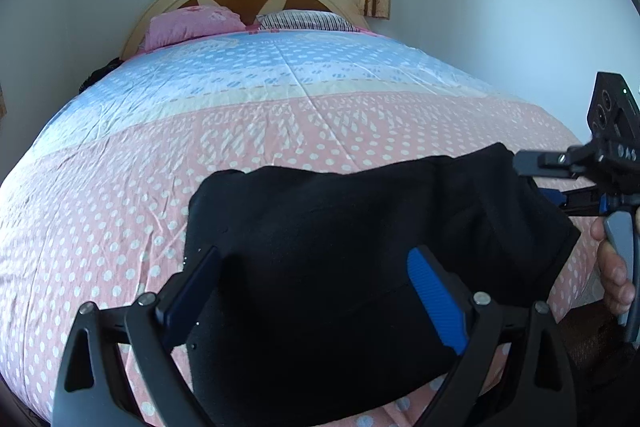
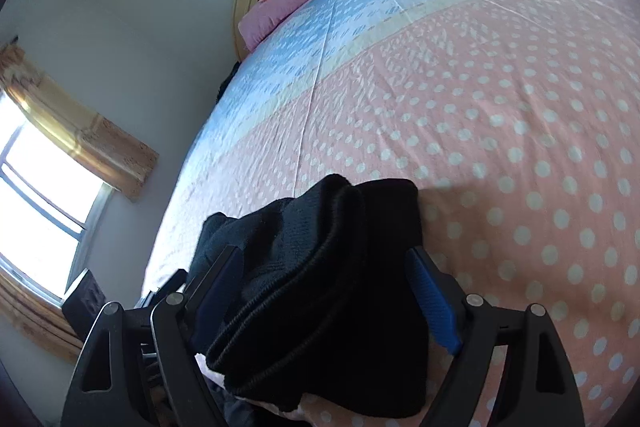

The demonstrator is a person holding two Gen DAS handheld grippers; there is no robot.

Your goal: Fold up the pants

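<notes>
pants (image 1: pixel 340 227): we are seeing them lying folded, black, on the near bedspread (image 1: pixel 280 115).
left gripper (image 1: pixel 316 291): we are holding it wide open, gripping nothing.
right gripper (image 2: pixel 324 287): we are holding it wide open astride the pants' edge.

Pants (image 1: pixel 340 247) near edge cut by frame bottom; right claw (image 1: pixel 536 183) tips hidden behind fabric.

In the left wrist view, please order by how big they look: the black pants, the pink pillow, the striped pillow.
1. Pants, by far, though they lie nearest the camera.
2 and 3. Pink pillow and striped pillow look alike; no ranking.
</notes>
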